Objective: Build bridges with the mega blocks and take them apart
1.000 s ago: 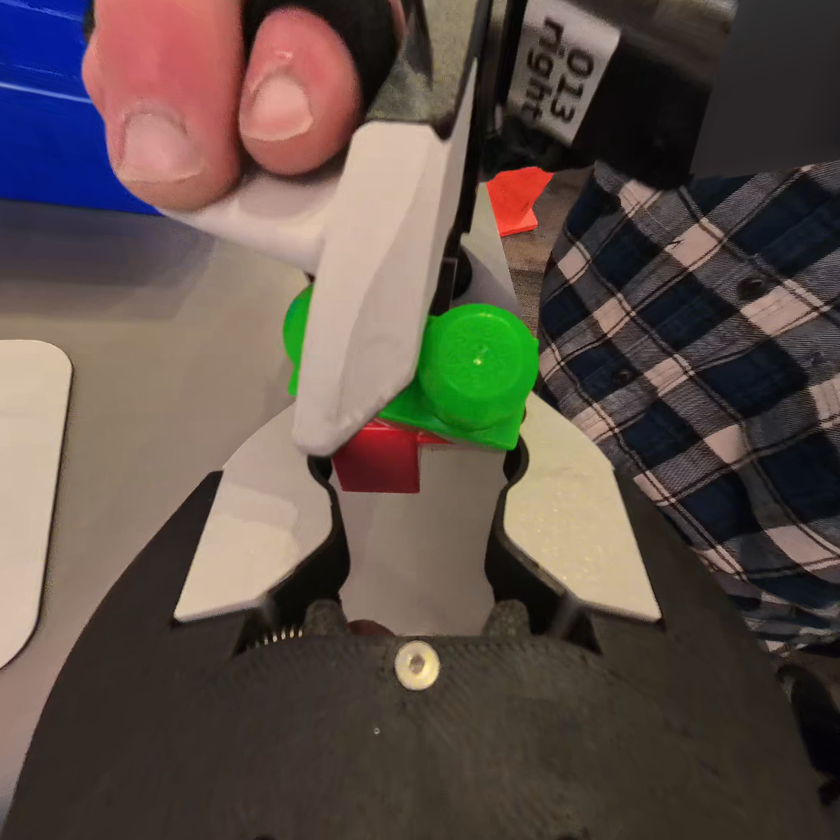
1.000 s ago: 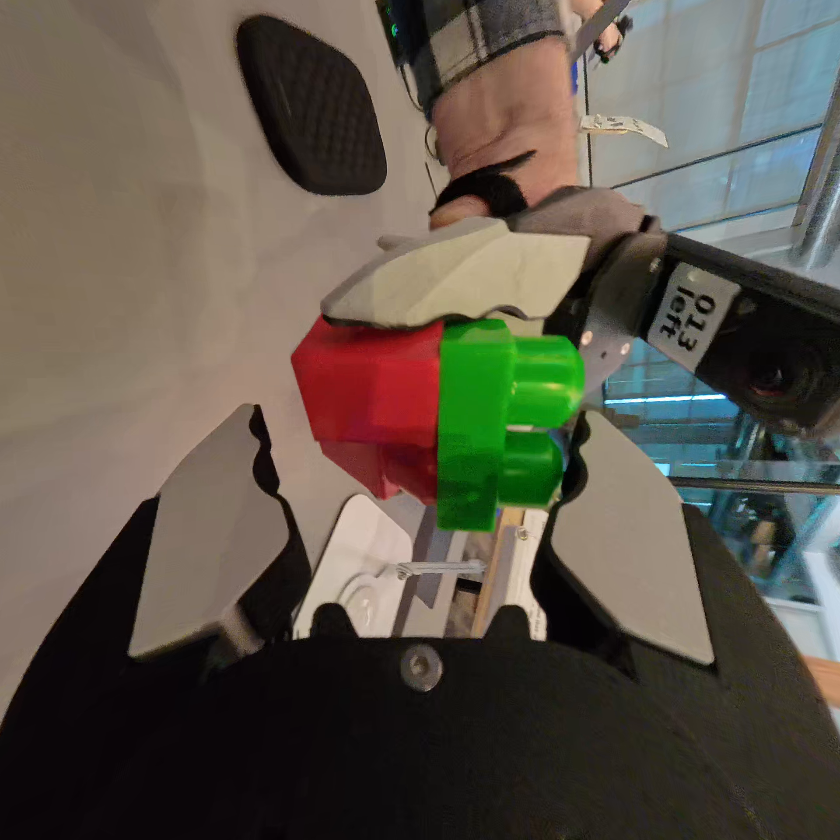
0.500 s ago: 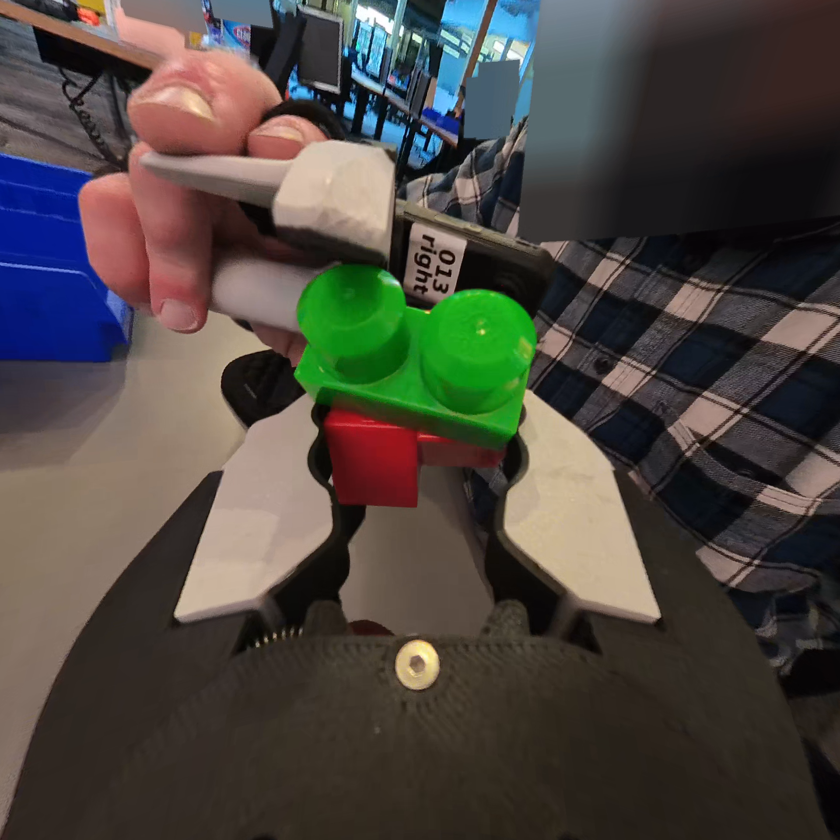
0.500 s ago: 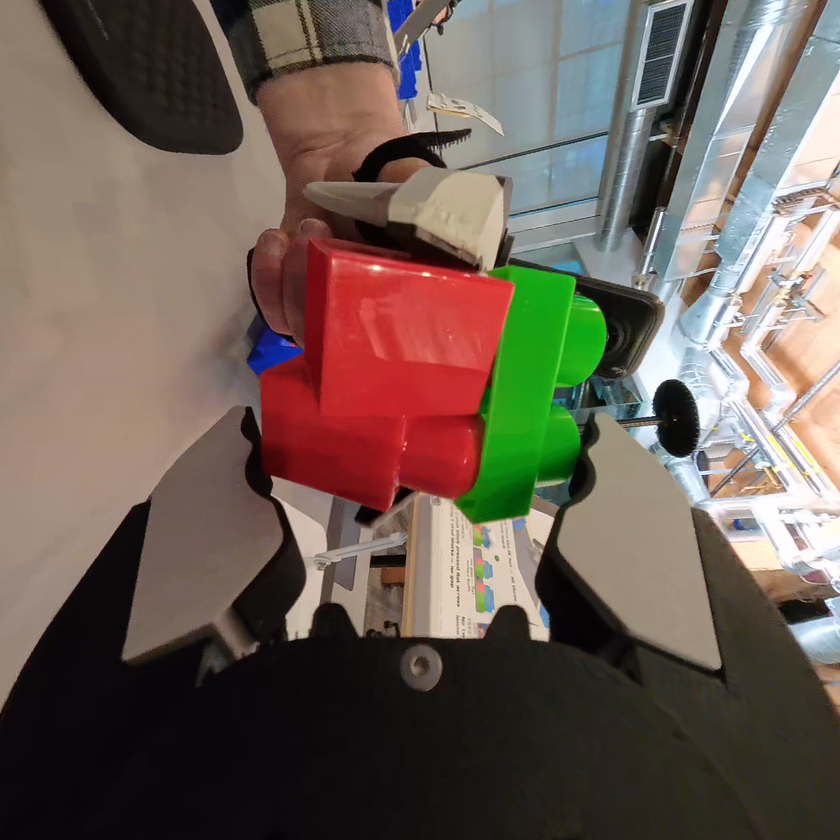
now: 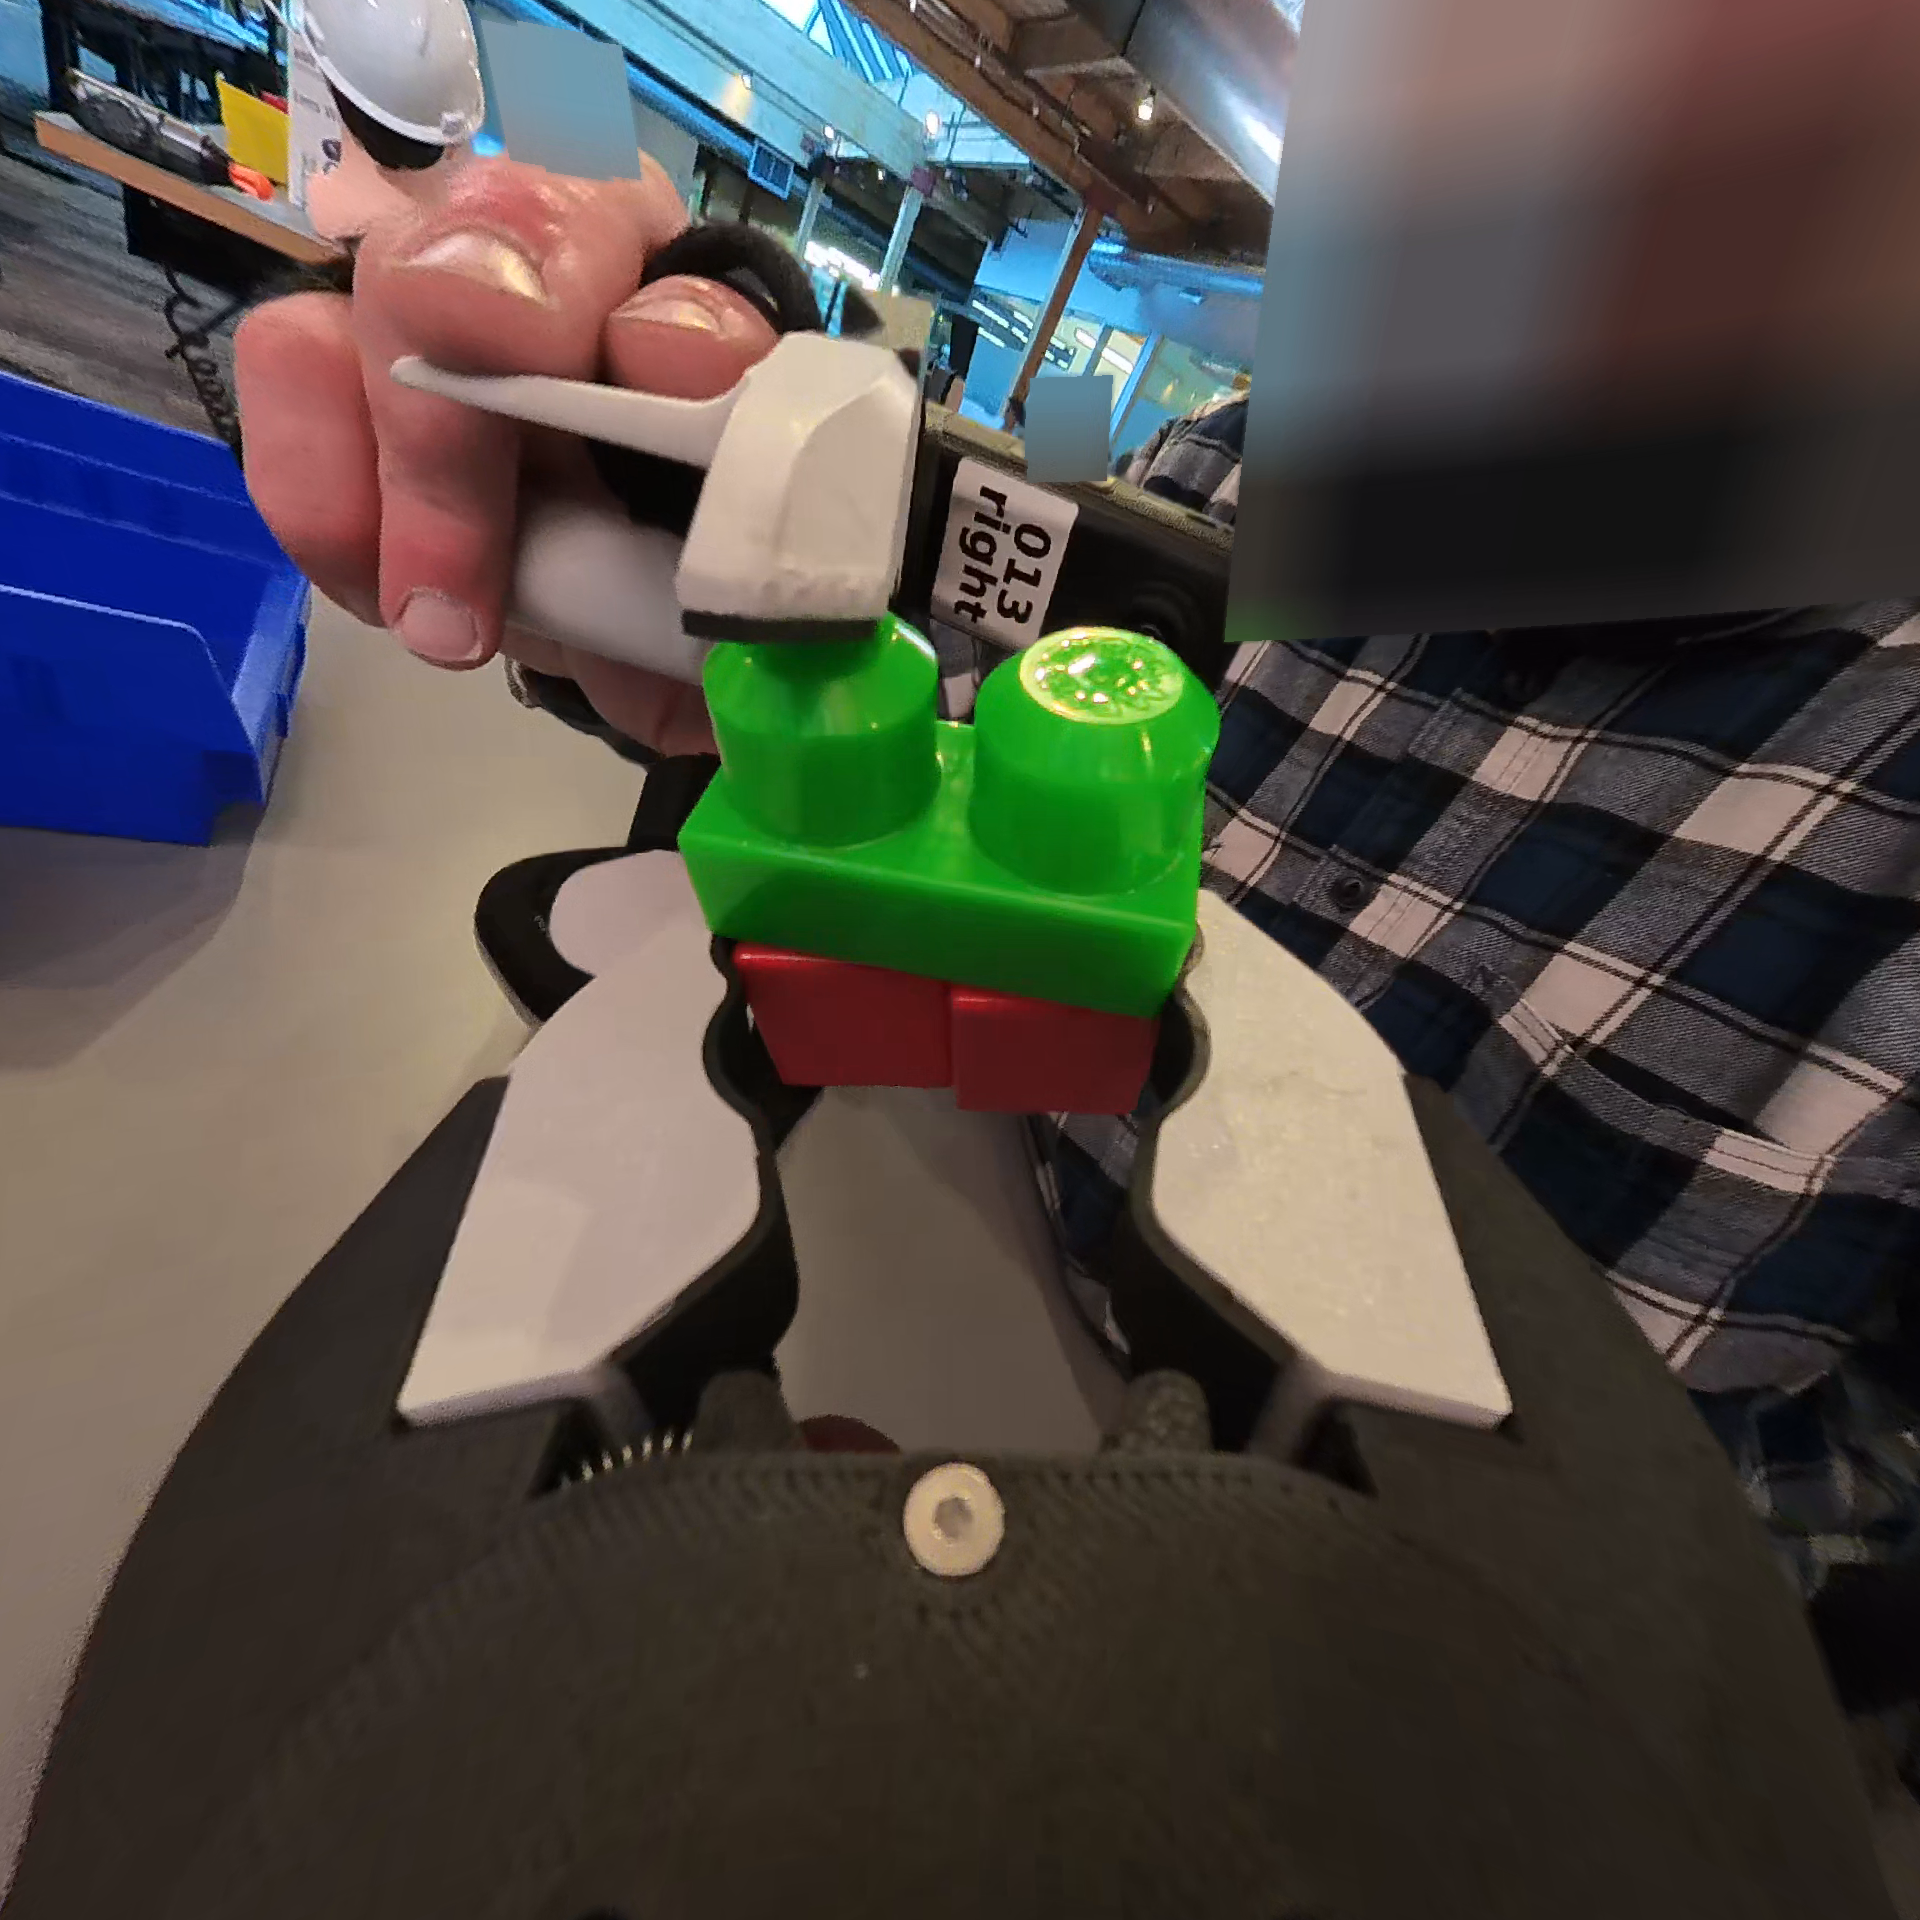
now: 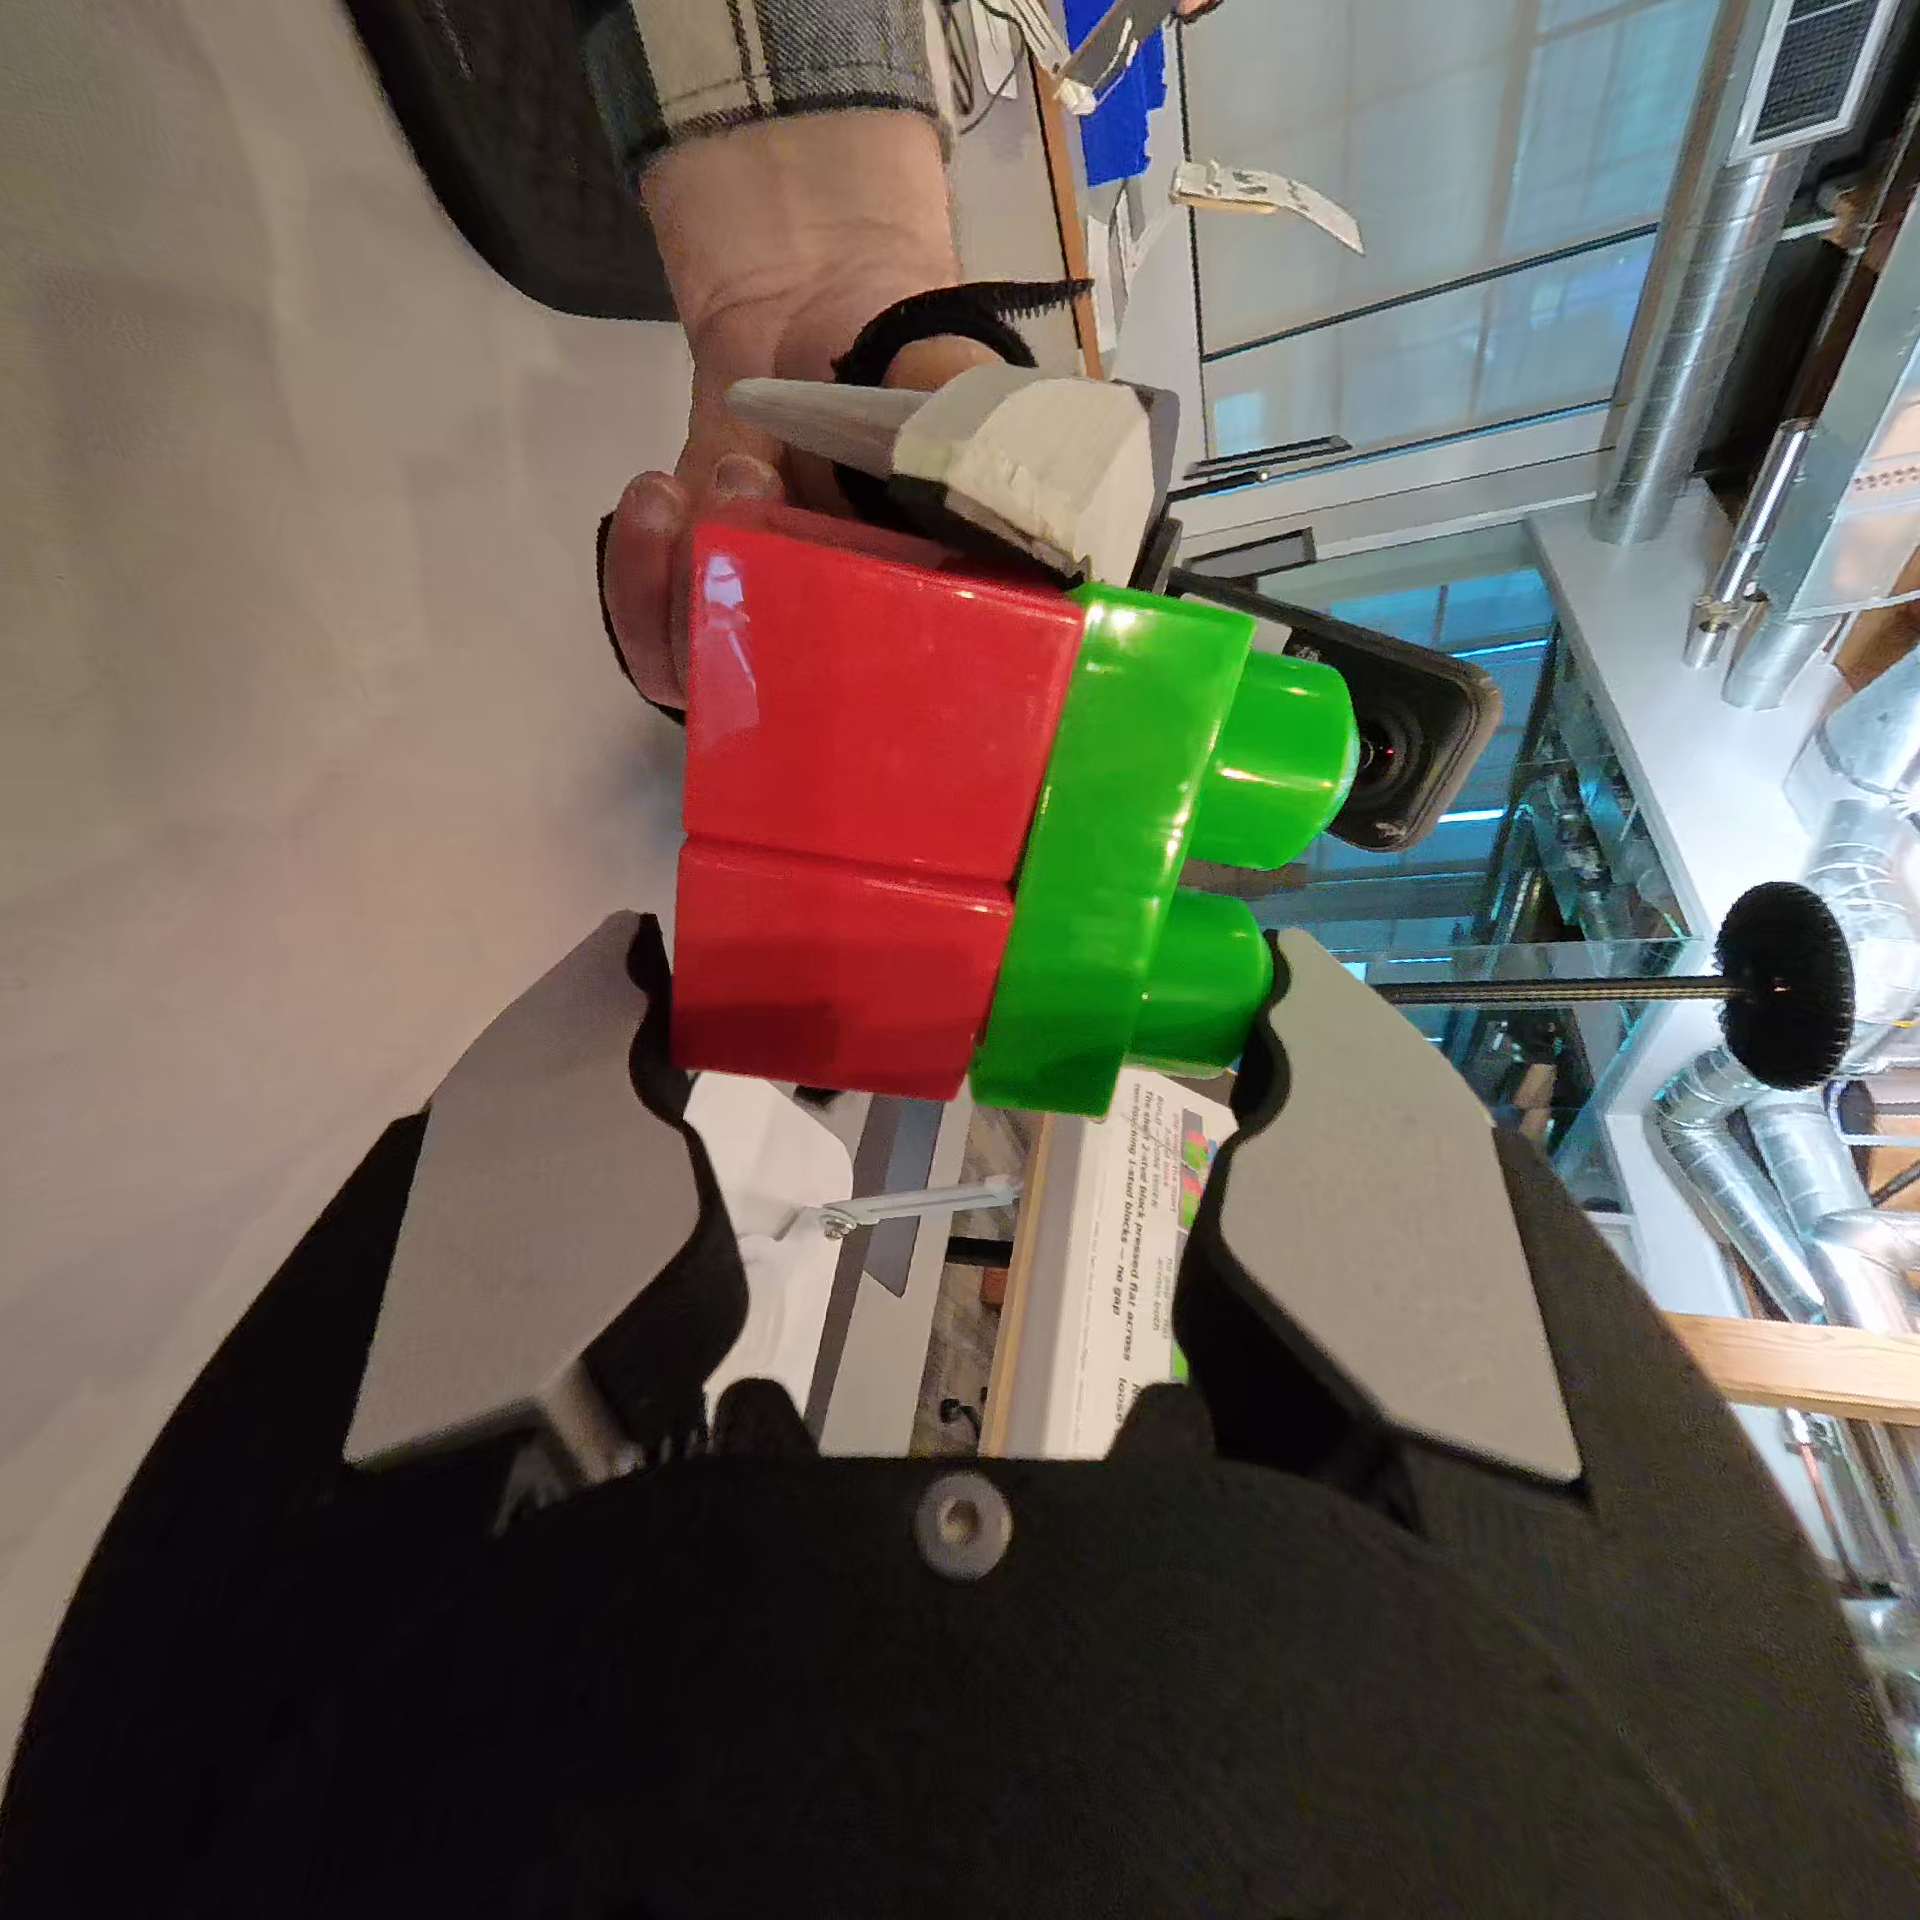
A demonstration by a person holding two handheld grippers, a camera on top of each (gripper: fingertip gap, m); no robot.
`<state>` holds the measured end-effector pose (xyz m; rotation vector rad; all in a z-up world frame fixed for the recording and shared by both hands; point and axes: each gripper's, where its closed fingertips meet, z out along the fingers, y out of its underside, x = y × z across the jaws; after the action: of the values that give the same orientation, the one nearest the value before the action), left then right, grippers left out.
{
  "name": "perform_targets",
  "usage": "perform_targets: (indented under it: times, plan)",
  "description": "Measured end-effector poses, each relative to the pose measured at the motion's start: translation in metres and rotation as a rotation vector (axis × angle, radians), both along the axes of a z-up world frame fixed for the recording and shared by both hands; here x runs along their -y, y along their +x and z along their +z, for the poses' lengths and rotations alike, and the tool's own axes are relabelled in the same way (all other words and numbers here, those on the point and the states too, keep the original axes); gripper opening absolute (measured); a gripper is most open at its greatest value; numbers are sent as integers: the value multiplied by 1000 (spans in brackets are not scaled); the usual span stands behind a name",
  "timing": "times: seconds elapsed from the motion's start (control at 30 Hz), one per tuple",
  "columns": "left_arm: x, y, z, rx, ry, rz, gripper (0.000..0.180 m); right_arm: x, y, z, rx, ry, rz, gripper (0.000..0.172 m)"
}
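Observation:
A green two-stud block (image 5: 935, 914) sits pressed on two red blocks (image 5: 852, 1018) placed side by side. My left gripper (image 5: 956, 997) is shut on this stack, with its pads against the two ends of the red pair, and holds it in the air. My right gripper (image 6: 956, 997) grips the same stack from base to top. One pad presses the base of a red block (image 6: 831, 956) and the other presses the top of a green stud (image 6: 1195, 987). In the left wrist view the right gripper's finger (image 5: 800, 509) rests on the left stud.
A blue bin (image 5: 114, 644) stands at the left on the grey table (image 5: 208, 1039). A person in a plaid shirt (image 5: 1558, 935) is close on the right. A black pad (image 6: 499, 156) and a printed sheet (image 6: 1132, 1247) lie on the table. The gap from one gripper's tips to the other's is roughly 4 centimeters.
Both grippers tilted and rose with the stack. The right jaws, wide apart before, closed in onto the red base and green stud. The left grip stayed the same.

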<state>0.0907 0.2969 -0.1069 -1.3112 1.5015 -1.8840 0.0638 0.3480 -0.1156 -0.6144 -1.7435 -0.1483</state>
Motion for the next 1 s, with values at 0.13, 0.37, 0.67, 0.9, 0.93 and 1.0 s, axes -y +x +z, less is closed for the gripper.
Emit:
perform_targets:
  times: [0.13,0.37,0.67,0.9,0.93,1.0]
  plan:
    - [0,-1,-4,7,-29,3,75,-2,-1,-6,33,-21,-13,105]
    - [-4,-1,-7,20,-65,29,75,-10,-2,-11,66,-51,-57,106]
    - [4,9,-12,-4,-39,-17,75,9,-13,-15,111,-155,17,117]
    - [2,10,-16,-15,-74,-15,76,3,-9,-20,142,-164,-60,114]
    - [0,11,-15,-9,-84,-9,76,0,-9,-18,117,-162,-69,113]
    - [-7,11,-7,30,-124,9,76,-6,-10,-9,56,-132,-96,114]
